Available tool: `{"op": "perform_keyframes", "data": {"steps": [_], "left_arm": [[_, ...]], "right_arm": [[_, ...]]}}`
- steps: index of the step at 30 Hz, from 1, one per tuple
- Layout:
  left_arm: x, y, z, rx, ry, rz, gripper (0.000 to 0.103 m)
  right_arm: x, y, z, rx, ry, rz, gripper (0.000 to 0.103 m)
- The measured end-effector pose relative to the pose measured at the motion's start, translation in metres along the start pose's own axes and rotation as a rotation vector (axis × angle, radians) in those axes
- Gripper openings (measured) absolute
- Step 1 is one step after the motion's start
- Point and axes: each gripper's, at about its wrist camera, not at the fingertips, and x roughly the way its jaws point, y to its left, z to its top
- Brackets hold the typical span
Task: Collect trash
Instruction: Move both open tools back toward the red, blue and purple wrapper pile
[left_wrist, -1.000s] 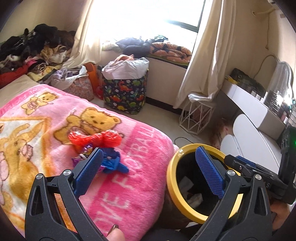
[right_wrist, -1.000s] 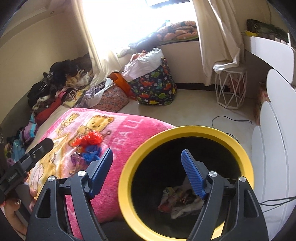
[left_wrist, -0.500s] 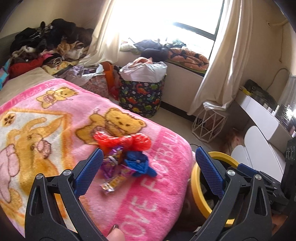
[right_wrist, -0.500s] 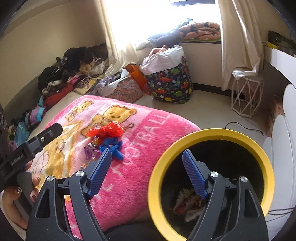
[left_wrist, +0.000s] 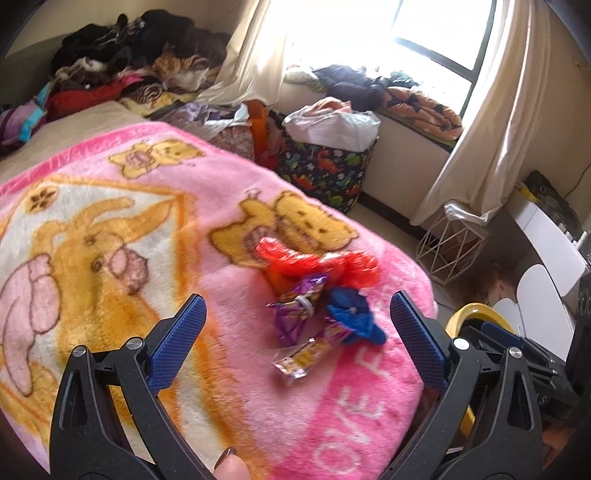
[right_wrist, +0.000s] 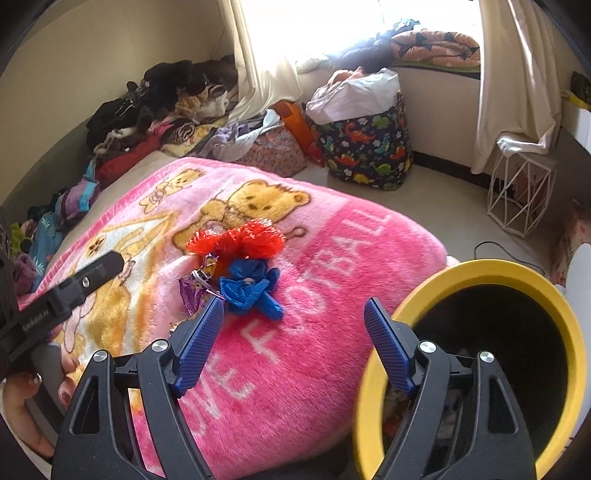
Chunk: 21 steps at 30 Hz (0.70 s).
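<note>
trash pile: red crinkly plastic (left_wrist: 317, 264), a blue crumpled piece (left_wrist: 352, 319), a purple wrapper (left_wrist: 297, 308) and a yellow-and-purple snack wrapper (left_wrist: 310, 356), all bunched together on the bed's pink teddy-bear blanket (left_wrist: 147, 229), close to its rounded corner edge.

room to move: bare blanket all around the pile, most of it on the left side. The bin (right_wrist: 476, 284), black with a yellow rim, sits right up against the bed's corner on the right.

left hand-held gripper (left_wrist: 297, 341): released, blue pads spread wide, nothing between them. The pile shows in the gap between its fingers.

right hand-held gripper (right_wrist: 293, 345): also released and empty, between the pile and the bin.

hard to see: bin contents are mostly dark, just some scraps low down behind the right finger. The pile looks a bit smeared in the left view. A hand (right_wrist: 26, 402) is cut off at the lower left edge.

room: clothes heap (left_wrist: 140, 62) by the wall, dinosaur-print basket (right_wrist: 365, 147) and a white wire stand (right_wrist: 521, 192) on the floor, curtains and a bright window.
</note>
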Motion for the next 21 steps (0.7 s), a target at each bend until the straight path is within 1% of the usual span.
{"op": "perform_keyframes", "data": {"steps": [3, 8, 11, 13, 18, 21], "left_arm": [[0.010, 0.008, -0.001, -0.013, 0.029, -0.002, 0.082], [0.031, 0.019, -0.003, -0.039, 0.086, -0.009, 0.065], [0.046, 0.024, -0.005, -0.048, 0.121, -0.018, 0.057], [0.056, 0.027, -0.006, -0.063, 0.147, -0.032, 0.053], [0.077, 0.035, -0.009, -0.113, 0.198, -0.069, 0.049], [0.085, 0.035, -0.010, -0.123, 0.214, -0.087, 0.049]], "right_arm": [[0.018, 0.006, 0.005, -0.001, 0.031, 0.016, 0.069], [0.053, 0.014, 0.009, -0.010, 0.094, 0.023, 0.060], [0.074, 0.014, 0.010, 0.004, 0.136, 0.023, 0.055], [0.088, 0.012, 0.010, 0.022, 0.165, 0.028, 0.053], [0.113, 0.011, 0.009, 0.057, 0.223, 0.054, 0.048], [0.120, 0.011, 0.007, 0.073, 0.243, 0.072, 0.044]]}}
